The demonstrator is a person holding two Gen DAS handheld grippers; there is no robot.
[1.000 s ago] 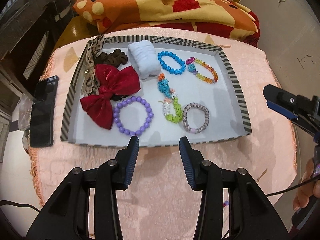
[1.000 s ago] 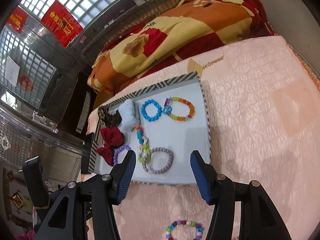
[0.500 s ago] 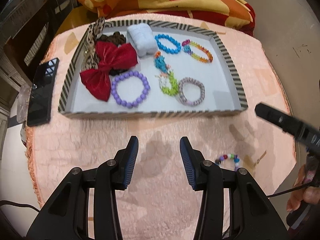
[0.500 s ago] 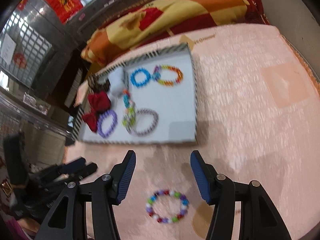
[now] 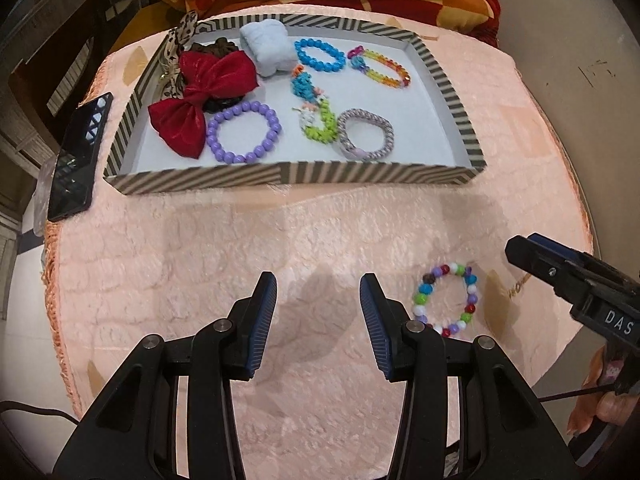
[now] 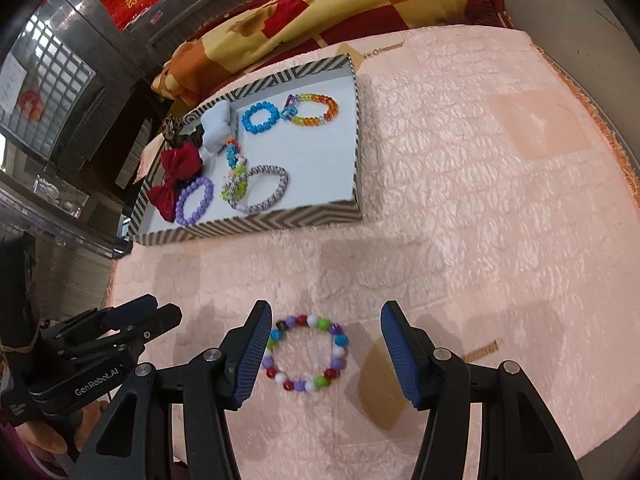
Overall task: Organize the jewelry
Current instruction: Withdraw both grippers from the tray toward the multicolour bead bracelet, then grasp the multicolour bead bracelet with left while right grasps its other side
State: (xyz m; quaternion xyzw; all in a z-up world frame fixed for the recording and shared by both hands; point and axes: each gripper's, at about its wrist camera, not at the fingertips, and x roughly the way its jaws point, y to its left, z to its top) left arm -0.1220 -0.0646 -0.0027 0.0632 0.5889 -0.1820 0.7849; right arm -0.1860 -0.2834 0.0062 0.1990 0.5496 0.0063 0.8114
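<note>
Bracelet of mixed coloured beads (image 6: 307,356) lies flat on the pink table cover (image 6: 460,208), alone, well short of the striped tray (image 6: 256,222) where the other pieces are already laid out. The right gripper (image 6: 324,354) hangs right over it, jaws wide with nothing clamped, the ring sitting between the two blue pads and nearer the left one, apparently not yet touched. So this looks like the pick-up step for the last loose piece. The left gripper (image 5: 318,322) stands just beside it, jaws apart and empty over bare cloth. Next move, by my reading: sink lower and close across the beads, or nip one side of the loop, then carry it to the free corner of the tray near the grey braided band (image 6: 262,190). As for heading, it's a near-round loop lying flat, opening upward; no real long axis, so any approach angle serves.
</note>
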